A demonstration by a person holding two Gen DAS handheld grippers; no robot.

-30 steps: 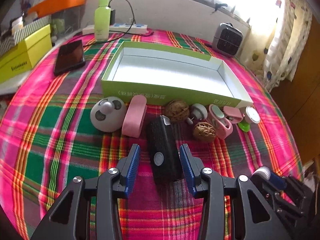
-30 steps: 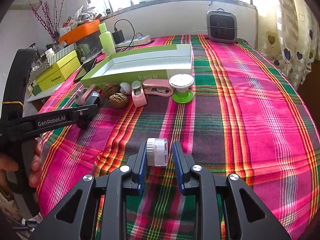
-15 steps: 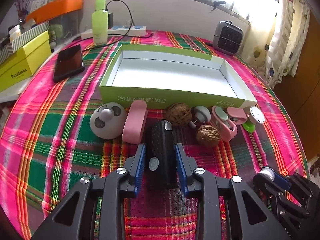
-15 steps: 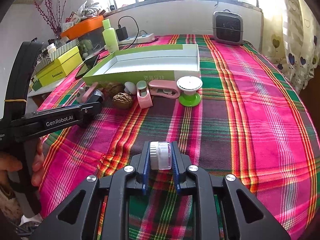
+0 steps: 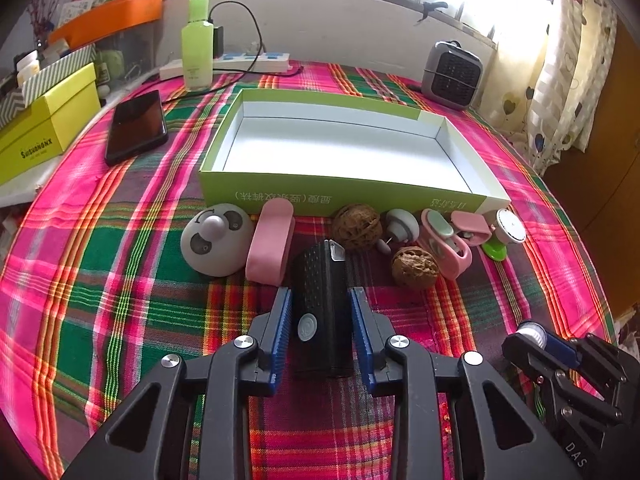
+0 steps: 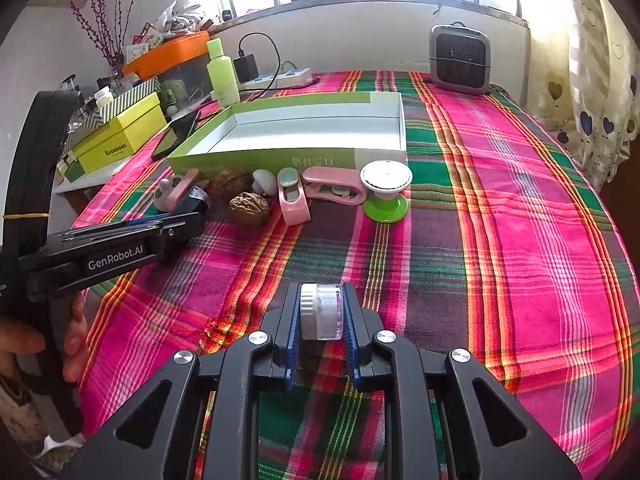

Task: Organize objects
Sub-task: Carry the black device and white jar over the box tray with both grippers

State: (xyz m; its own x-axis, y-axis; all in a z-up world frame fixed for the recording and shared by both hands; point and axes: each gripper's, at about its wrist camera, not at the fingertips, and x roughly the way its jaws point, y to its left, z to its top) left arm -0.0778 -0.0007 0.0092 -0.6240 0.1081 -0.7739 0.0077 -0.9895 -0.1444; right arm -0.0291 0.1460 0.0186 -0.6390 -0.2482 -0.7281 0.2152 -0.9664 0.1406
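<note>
I see a table under a plaid cloth (image 5: 120, 280). On it sit an empty green box (image 5: 344, 192), a phone (image 5: 136, 126), a bottle (image 5: 197, 48), a heater (image 5: 452, 76) — and, along the box's near wall, two walnuts (image 5: 414, 266), a pink case (image 5: 270, 242), a black speaker (image 5: 320, 292).

- The tablecloth (image 5: 120, 280) is covering the table; the open box (image 5: 340, 194) is sitting on it, centre.
- A row of small things is lying just before the box's near wall: the dome (image 5: 216, 240) leftmost, the walnut (image 5: 414, 266) right of centre.
- The phone (image 5: 136, 126) is lying left of the box.
- The heater (image 5: 452, 74) is standing behind the box, to the right.
</note>
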